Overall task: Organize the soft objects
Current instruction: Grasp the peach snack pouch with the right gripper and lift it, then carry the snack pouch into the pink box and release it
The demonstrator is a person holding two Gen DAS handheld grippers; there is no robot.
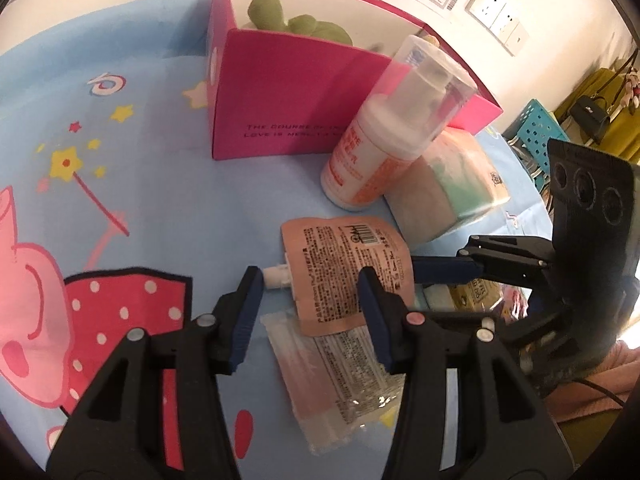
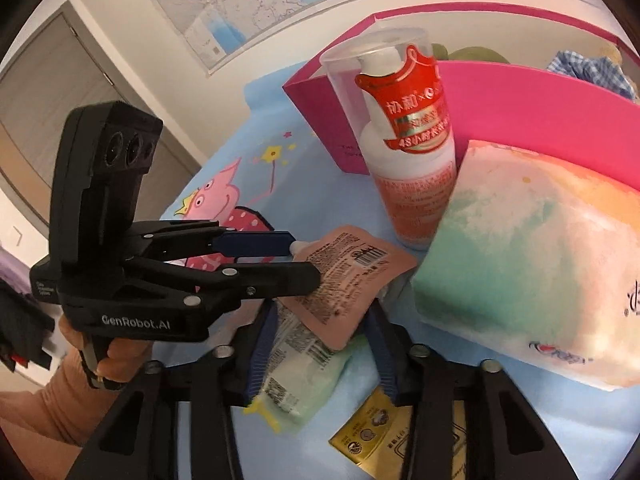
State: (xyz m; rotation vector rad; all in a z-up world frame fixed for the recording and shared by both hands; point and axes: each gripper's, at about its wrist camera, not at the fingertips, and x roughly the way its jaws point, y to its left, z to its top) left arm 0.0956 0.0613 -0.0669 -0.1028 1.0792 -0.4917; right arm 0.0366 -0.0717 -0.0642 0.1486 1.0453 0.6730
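Note:
A pink spouted pouch (image 1: 348,264) (image 2: 344,280) lies flat on the blue cartoon cloth (image 1: 160,208). My left gripper (image 1: 310,280) (image 2: 306,258) stands open over it, one tip beside the white spout, the other finger across the pouch's body. Under the pouch's near corner lies a clear labelled packet with mint-green filling (image 2: 308,380). My right gripper (image 2: 320,320) is open around that packet, with a strip of cloth showing beside one pad. In the left wrist view a right finger (image 1: 444,270) reaches in from the right. A pastel tissue pack (image 2: 540,260) (image 1: 448,188) rests beside the pink box (image 1: 280,92).
The box holds a green plush (image 1: 296,20) and checked fabric (image 2: 588,68). A pump bottle (image 1: 384,140) (image 2: 416,152) leans on the box. A clear sachet (image 1: 332,380) and a gold packet (image 2: 396,440) lie near the grippers. A hand (image 2: 116,360) holds the left gripper.

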